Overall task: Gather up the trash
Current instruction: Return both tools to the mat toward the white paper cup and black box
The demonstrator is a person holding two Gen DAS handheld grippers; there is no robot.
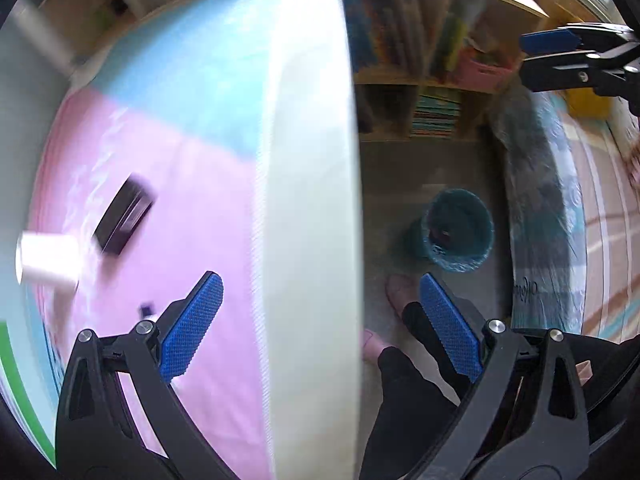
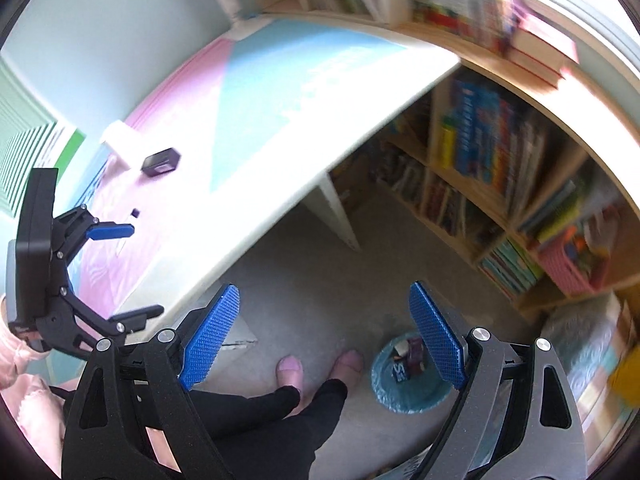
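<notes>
A teal waste bin (image 2: 408, 376) stands on the grey carpet with several wrappers inside; the left wrist view also shows the bin (image 1: 460, 228). My right gripper (image 2: 324, 292) hangs open above the floor near it, with nothing between its fingers. My left gripper (image 1: 318, 284) is open too and empty, over the white edge of the table (image 1: 312, 200). On the pink part of the tabletop lie a black box (image 1: 124, 216), a white cup-like thing (image 1: 48, 256) and a small dark scrap (image 1: 146, 310). Each view shows the other gripper at its side: the right gripper (image 1: 532, 60), the left gripper (image 2: 146, 271).
A person's feet in pink slippers (image 2: 290, 368) and black trouser legs stand by the bin. A wooden bookshelf (image 2: 480, 160) full of books and a pink basket (image 2: 572, 264) line the wall. A patterned blanket (image 1: 540, 200) hangs at the right.
</notes>
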